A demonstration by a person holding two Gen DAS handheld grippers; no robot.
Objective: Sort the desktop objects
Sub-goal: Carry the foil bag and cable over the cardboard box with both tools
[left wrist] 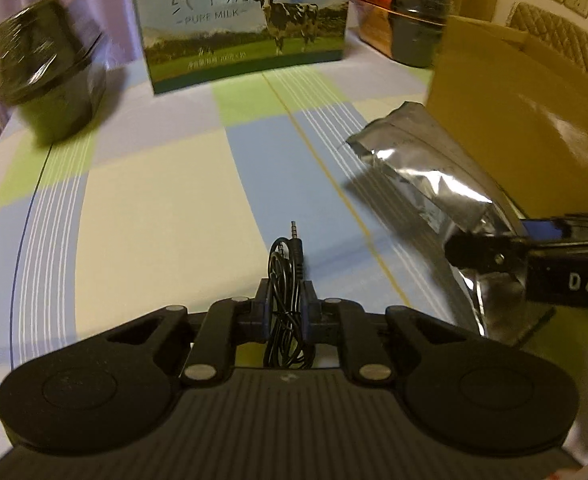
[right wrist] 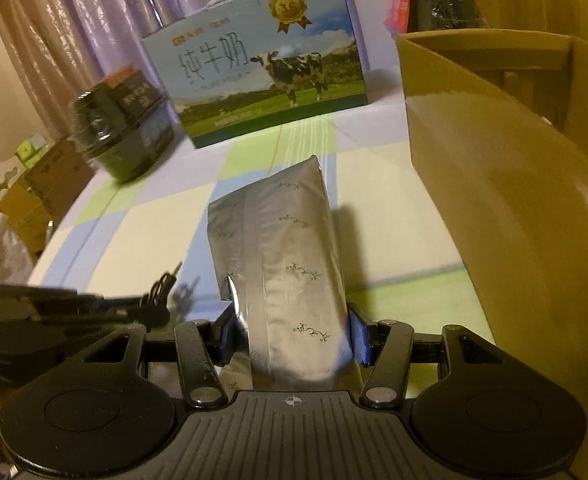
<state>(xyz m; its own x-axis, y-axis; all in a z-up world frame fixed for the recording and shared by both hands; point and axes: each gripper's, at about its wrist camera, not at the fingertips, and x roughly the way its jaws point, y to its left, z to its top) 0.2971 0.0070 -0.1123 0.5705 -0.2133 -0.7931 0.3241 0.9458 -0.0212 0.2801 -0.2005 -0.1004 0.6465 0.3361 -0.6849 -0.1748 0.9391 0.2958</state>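
Observation:
My left gripper [left wrist: 285, 307] is shut on a coiled black audio cable [left wrist: 287, 280], whose jack plug sticks up above the checked tablecloth. From the right wrist view the same cable [right wrist: 161, 292] shows at the left, blurred. My right gripper [right wrist: 291, 338] is shut on a silver foil pouch [right wrist: 281, 268], held upright above the table. In the left wrist view the pouch [left wrist: 426, 168] hangs at the right beside the open cardboard box [left wrist: 526, 120], with the right gripper [left wrist: 490, 252] clamped on its lower end. The box [right wrist: 494, 168] stands right of the pouch.
A milk carton with a cow picture [left wrist: 245, 24] [right wrist: 269, 80] stands at the back of the table. A dark wrapped container [left wrist: 49, 80] [right wrist: 121, 132] sits at the back left, another [left wrist: 414, 16] at the back right. Cardboard boxes [right wrist: 25, 188] lie beyond the table's left edge.

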